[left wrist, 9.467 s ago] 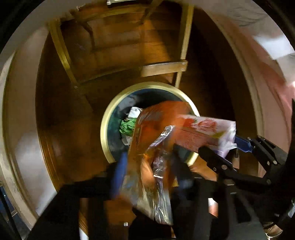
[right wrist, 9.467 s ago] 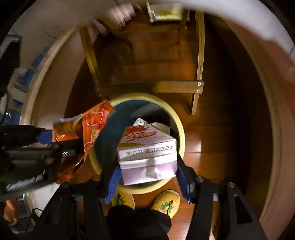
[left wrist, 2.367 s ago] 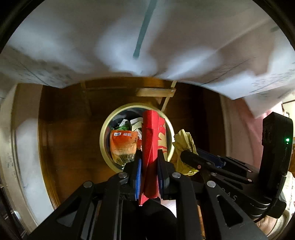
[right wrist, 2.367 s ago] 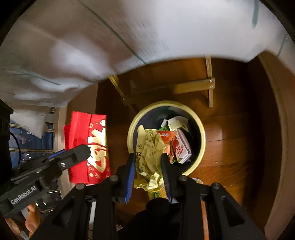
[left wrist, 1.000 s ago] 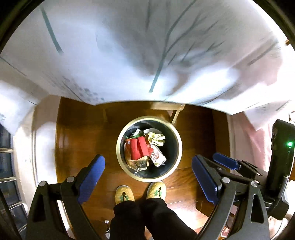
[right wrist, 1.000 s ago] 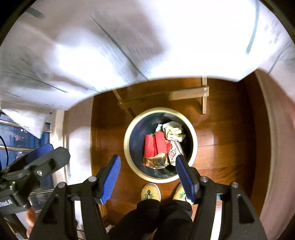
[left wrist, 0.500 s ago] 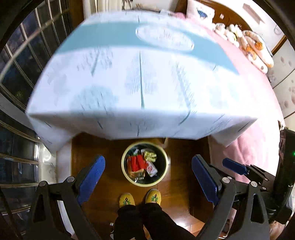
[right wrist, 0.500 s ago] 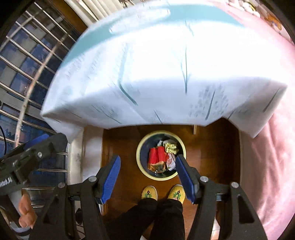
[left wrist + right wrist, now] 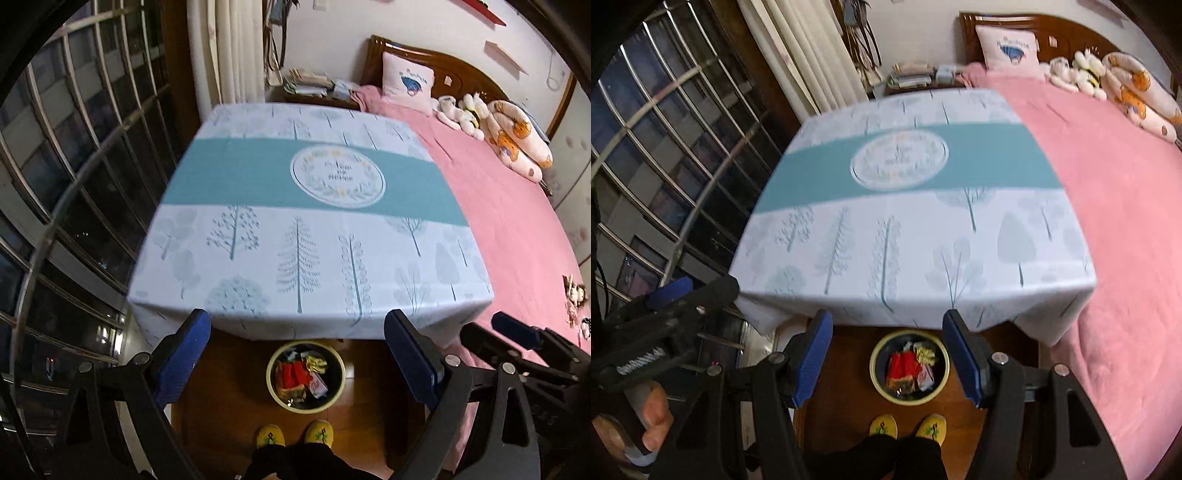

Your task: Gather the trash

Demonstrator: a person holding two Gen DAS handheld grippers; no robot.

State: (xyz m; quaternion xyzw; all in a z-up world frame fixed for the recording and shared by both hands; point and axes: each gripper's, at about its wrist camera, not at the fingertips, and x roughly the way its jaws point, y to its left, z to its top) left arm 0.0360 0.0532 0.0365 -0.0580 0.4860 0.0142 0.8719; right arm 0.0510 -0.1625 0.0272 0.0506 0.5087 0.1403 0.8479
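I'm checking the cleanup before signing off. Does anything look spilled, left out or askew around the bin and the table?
Nothing stands out. The trash sits inside the bin on the wooden floor, none lying around it. The tablecloth lies flat over the table. Both the left hand-held gripper and the right hand-held gripper are open and empty.

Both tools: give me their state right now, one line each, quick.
Left tool: open, nothing between its pads.
Right tool: open, nothing between its pads.
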